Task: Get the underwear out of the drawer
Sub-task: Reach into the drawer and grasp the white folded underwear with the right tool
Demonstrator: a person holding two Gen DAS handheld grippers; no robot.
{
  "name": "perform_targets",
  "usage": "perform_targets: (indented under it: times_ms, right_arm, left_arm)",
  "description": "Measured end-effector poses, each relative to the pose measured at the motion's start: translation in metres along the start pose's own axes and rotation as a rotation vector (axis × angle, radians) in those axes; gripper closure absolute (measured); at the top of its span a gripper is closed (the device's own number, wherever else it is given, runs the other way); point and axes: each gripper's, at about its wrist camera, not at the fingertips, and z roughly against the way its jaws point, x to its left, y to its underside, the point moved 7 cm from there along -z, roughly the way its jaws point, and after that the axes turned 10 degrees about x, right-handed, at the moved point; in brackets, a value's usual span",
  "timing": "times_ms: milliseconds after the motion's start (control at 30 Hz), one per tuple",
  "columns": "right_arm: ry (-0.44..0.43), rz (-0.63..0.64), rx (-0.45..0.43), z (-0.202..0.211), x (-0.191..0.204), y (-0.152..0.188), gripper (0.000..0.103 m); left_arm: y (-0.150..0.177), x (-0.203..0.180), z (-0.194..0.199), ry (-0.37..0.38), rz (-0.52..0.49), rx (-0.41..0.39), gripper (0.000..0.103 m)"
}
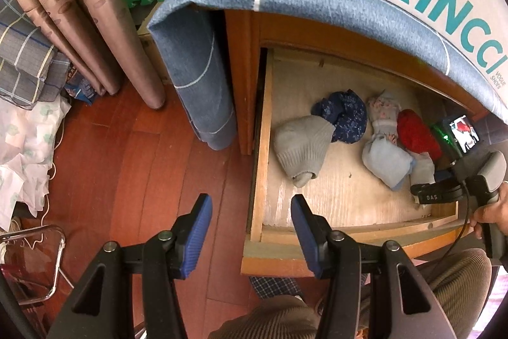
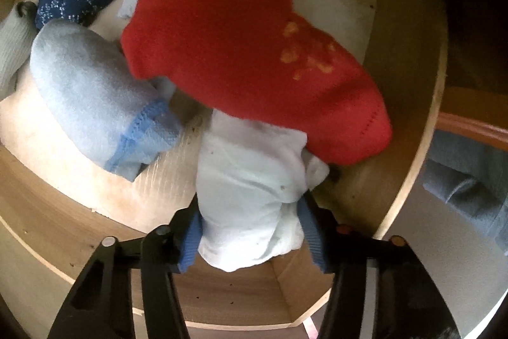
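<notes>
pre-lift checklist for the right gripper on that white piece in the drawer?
1. Right gripper closed on the white underwear: ok, pads squeeze both sides.
2. Grip is on one garment only: cannot tell, the red underwear overlaps its far end.
3. Light blue roll clear of the pads: ok, lies apart.
4. Drawer pulled open enough to lift out: ok.
5. Left gripper out of the way: ok, open and empty over the drawer's front left corner.
</notes>
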Motion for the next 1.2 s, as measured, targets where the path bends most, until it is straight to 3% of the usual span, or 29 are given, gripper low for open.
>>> perform_targets:
  times_ms: [267,833,1200]
  right_arm:
    - [-0.051,-0.029,-0.053,0.008,-0.003,0.016,0.066]
    - [-0.198,-0.115,-0.297,0.062,-0.013,0.078,0.067]
    - [-0.262,-0.179,-0.433,0.085,-0.025,0.1,0.067]
  left_arm:
    - [0.002,-0.002,-0.003,0.0,0.001,0.005,0.05]
    - [0.006,-0.016,-0.006,-0.001,-0.019,-0.008,0.05]
    - [0.003,-0.027,-0.012,-0.006,-0.048,-0.029,0.05]
